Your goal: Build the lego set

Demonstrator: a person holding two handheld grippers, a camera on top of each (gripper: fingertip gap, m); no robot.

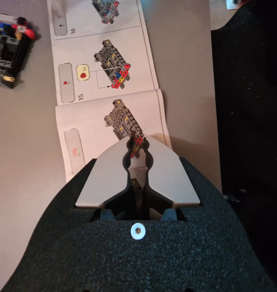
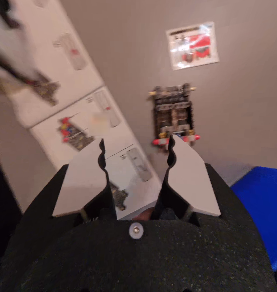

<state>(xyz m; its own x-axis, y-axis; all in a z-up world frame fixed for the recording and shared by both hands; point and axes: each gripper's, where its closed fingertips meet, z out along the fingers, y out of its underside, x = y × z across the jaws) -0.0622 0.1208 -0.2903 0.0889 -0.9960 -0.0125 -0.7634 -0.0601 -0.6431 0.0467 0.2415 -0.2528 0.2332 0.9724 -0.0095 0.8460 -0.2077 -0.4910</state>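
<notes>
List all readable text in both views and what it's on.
Not quoting writing; only what bears it.
Booklet: step numbers and part counts, legible in left view, blurred in right.
Bagged sheet: print too blurred to read.
Model: no writing visible.

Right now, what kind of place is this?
Probably a hobby table for building toys: an open instruction booklet, a half-built brick model and a small sticker sheet lie on it.

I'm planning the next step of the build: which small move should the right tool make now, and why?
Probably ease the right tool forward over the partly built model: its jaws are open and empty, and the model lies just ahead on the table, beside the instruction booklet.
</notes>
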